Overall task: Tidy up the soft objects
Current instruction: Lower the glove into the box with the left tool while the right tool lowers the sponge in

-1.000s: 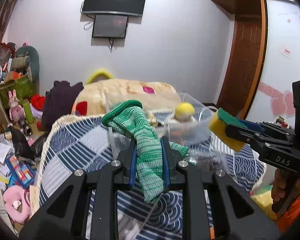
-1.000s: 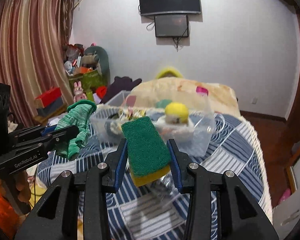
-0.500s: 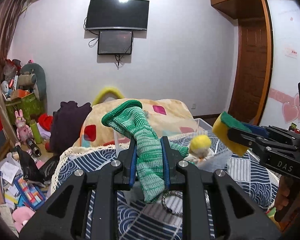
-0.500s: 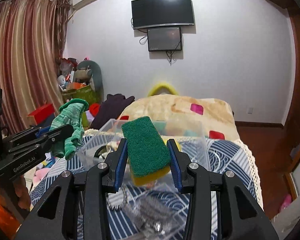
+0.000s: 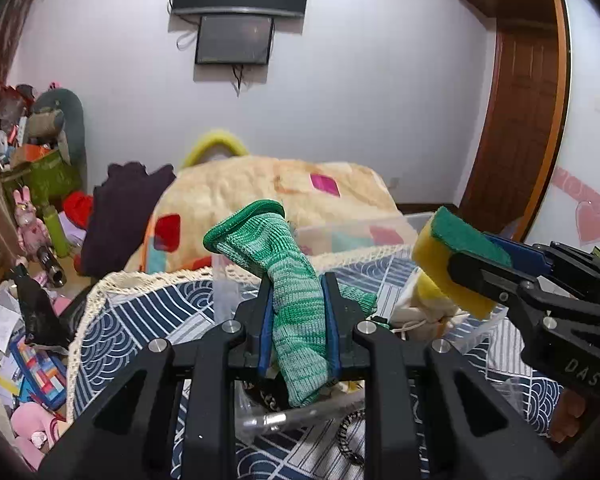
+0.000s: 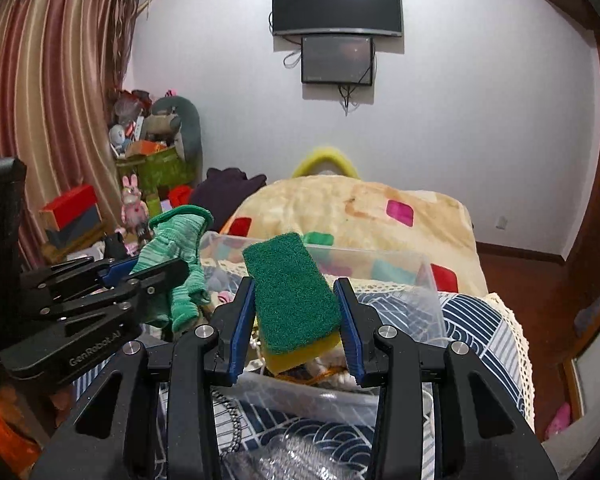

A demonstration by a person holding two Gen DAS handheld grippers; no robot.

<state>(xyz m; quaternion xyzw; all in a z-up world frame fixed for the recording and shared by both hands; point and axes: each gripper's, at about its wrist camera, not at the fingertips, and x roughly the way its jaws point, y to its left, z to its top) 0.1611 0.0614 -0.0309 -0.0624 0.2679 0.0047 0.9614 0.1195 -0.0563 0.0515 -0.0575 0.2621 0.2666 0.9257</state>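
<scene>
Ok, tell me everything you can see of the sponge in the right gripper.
The sponge is a rectangular block with a dark green scouring layer on top and yellow foam beneath. The right gripper is shut on it, blue pads pressing its long sides. It is held in the air, tilted, over a clear plastic bin. The left wrist view shows its front end sticking out past the fingertips. Nothing else touches it.

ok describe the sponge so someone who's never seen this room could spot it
Start at the bed with the blue-and-white patterned cover, then the clear plastic bin on it. Over the bin, the right tongs clamp the sponge: green scouring top, yellow foam underneath, unlike the knitted green cloth beside it.
</scene>
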